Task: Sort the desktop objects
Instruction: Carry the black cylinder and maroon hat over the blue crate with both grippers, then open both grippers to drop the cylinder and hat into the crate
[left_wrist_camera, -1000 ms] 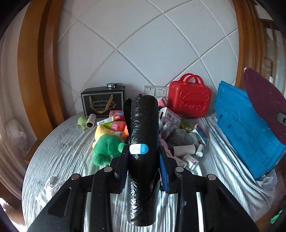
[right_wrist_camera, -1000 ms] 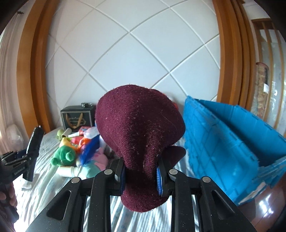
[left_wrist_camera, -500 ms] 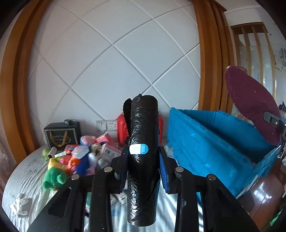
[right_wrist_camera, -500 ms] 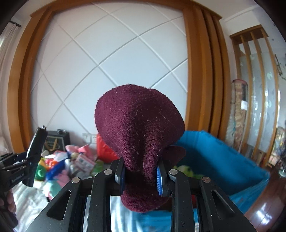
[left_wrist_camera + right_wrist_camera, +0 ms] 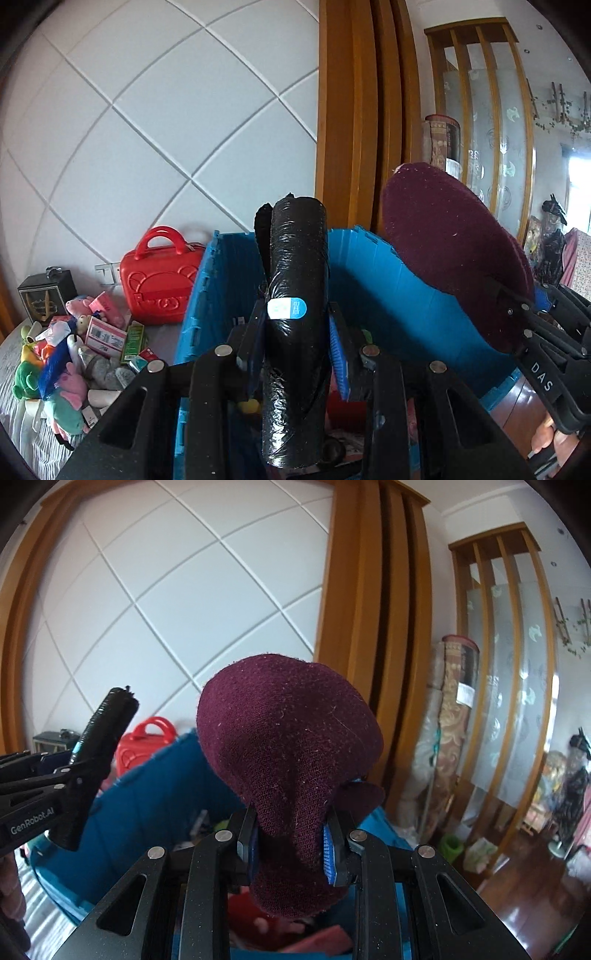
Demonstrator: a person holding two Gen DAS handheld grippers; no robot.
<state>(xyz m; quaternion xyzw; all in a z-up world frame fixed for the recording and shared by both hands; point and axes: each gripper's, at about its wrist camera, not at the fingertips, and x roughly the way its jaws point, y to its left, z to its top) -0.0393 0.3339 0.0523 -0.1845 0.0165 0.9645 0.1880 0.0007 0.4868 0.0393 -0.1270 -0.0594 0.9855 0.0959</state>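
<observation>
Fingers of the left gripper (image 5: 297,343) are closed on a black roll (image 5: 297,295) with a small blue and white label; the roll stands upright between the pads, over the open blue crate (image 5: 391,291). Fingers of the right gripper (image 5: 291,843) are fully closed on a maroon hat (image 5: 288,746), which bulges up above them, also over the crate. In the left wrist view the hat (image 5: 450,251) shows at the right, near the far right corner of the crate. Inside the crate lie some red and pink things, too hidden to name. Left of the crate, on the desk (image 5: 18,424) with its striped cloth, stand a red case (image 5: 160,284) and a black box (image 5: 46,299) along the far edge, and in front of them lies a heap of plush toys (image 5: 55,384) and small packets (image 5: 107,334).
</observation>
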